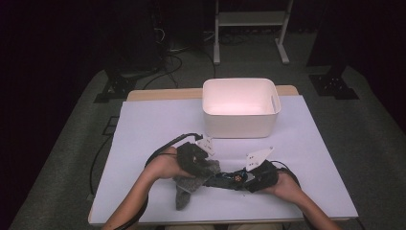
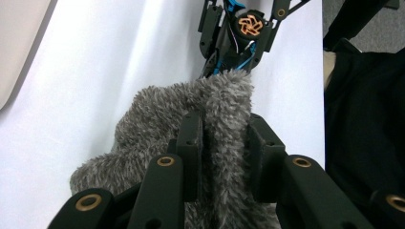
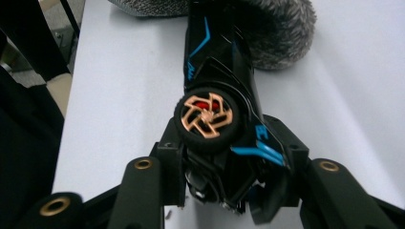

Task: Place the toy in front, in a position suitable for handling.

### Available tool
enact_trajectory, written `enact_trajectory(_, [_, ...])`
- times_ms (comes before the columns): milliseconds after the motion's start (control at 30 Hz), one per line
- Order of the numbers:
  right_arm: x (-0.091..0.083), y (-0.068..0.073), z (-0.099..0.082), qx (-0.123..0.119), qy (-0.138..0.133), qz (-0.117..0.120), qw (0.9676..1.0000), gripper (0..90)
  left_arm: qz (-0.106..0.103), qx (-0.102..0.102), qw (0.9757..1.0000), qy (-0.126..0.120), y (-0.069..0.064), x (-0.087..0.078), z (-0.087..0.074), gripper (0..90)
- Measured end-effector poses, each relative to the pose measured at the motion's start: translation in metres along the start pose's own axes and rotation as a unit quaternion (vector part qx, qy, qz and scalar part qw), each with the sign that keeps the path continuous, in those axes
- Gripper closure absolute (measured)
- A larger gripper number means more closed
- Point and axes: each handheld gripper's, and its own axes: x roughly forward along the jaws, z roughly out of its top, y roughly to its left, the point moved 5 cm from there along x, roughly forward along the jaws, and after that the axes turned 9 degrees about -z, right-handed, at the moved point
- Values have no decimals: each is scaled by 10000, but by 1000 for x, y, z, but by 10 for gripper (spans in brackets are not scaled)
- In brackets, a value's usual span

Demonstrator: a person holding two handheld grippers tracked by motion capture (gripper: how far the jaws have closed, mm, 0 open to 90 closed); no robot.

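Two hand-held grippers meet near the front edge of the counter (image 1: 143,120), well in front of the white plastic bin (image 1: 241,108) that stands toward the counter's far side. Left of the bin's near-left corner and closer to the person, the left hand-held gripper (image 2: 224,138) has its jaws pressed onto a fold of the fuzzy grey cloth (image 2: 157,129), the fabric bunched up between the pads and the rest draping down onto the counter. Just beyond that cloth lies the black toy car (image 3: 219,71) with blue stripes and copper-coloured wheels (image 3: 206,117), resting on its side between the two hand-held grippers, in front of the bin's middle. The right hand-held gripper (image 3: 224,157) grips the car's end, its jaws drawn in against the body on either side just behind the upturned wheel. The car's far end touches the grey cloth, which partly overlaps it.
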Motion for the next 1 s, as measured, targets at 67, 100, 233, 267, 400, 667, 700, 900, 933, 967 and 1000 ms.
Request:
enact_trajectory(67, [-2,1,-2,44,23,-1,10000,544,47,-32,10000,54,1,0,-2,707])
enact_trajectory(100, [-2,0,-3,40,33,-35,10000,525,60,-45,9999,100,1,0,-3,706])
enact_trajectory(233, [-6,-1,-11,188,11,-5,9998,562,43,-139,9998,131,2,3,-8,665])
enact_trajectory(267, [-6,-1,-12,234,-7,-2,9997,563,38,-145,9998,109,2,2,-8,668])
enact_trajectory(400, [-6,1,-11,172,11,-64,9998,565,113,-8,9999,113,1,3,-7,755])
enact_trajectory(667, [-5,1,-11,159,-14,-87,9998,566,49,286,9989,378,-4,15,13,775])
enact_trajectory(700, [-5,1,-11,163,-17,-89,9998,566,23,334,9987,388,-5,17,17,775])
enact_trajectory(900, [-3,3,-9,125,-34,-83,9999,569,-144,596,9969,491,-9,33,39,779])
enact_trajectory(933, [-3,3,-9,103,-29,-84,9999,569,-164,633,9967,481,-10,35,43,779])
enact_trajectory(967, [-3,3,-9,124,-36,-86,9999,569,-190,674,9964,476,-10,36,47,779])
enact_trajectory(1000, [-3,3,-9,119,-43,-80,9999,569,-224,685,9962,496,-11,38,50,779])
